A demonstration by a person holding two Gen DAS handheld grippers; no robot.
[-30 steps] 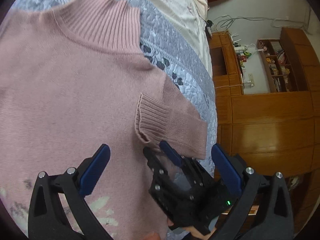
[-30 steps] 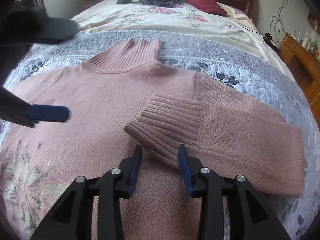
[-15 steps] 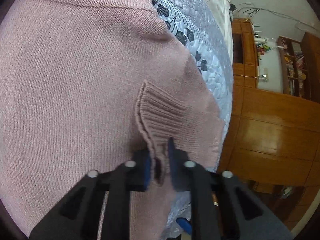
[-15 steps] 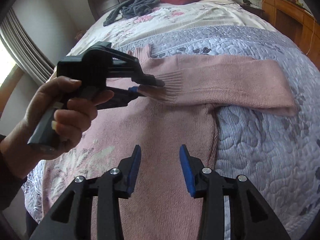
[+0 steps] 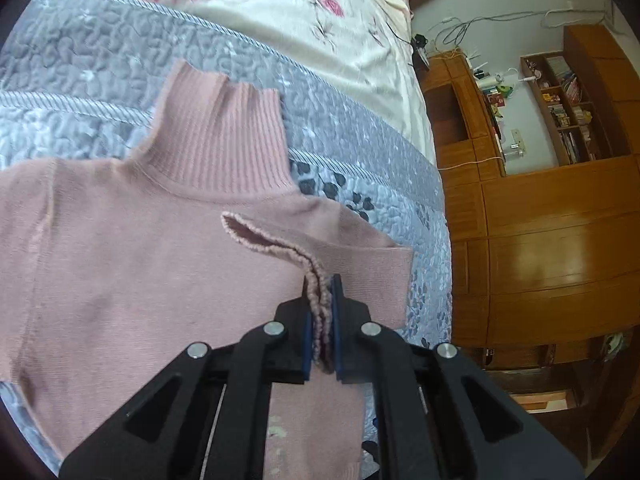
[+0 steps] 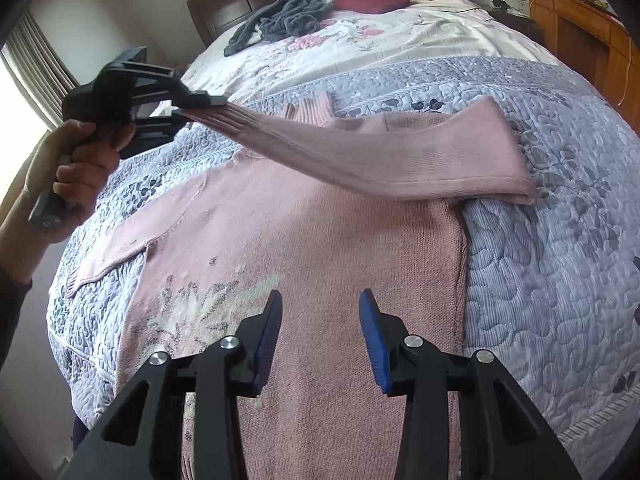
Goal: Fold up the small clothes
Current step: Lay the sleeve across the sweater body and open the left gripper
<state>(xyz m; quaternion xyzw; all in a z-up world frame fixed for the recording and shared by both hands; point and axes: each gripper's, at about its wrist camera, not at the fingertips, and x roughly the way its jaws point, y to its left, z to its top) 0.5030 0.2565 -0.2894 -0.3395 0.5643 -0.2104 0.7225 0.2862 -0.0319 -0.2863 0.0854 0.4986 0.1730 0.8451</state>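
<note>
step: sleeve fold | left gripper (image 5: pixel 321 312) clamps sweater (image 6: pixel 320 248) cuff (image 5: pixel 316 280) (lifted) | right gripper (image 6: pixel 320 340) wide, empty | next: lay cuff across chest

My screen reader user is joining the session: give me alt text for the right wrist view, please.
The left gripper, held in a hand, is shut on the cuff of a pink sweater's sleeve and lifts it across the sweater body, which lies flat on a grey quilted bedspread. The right gripper hovers open above the sweater's lower part.
</note>
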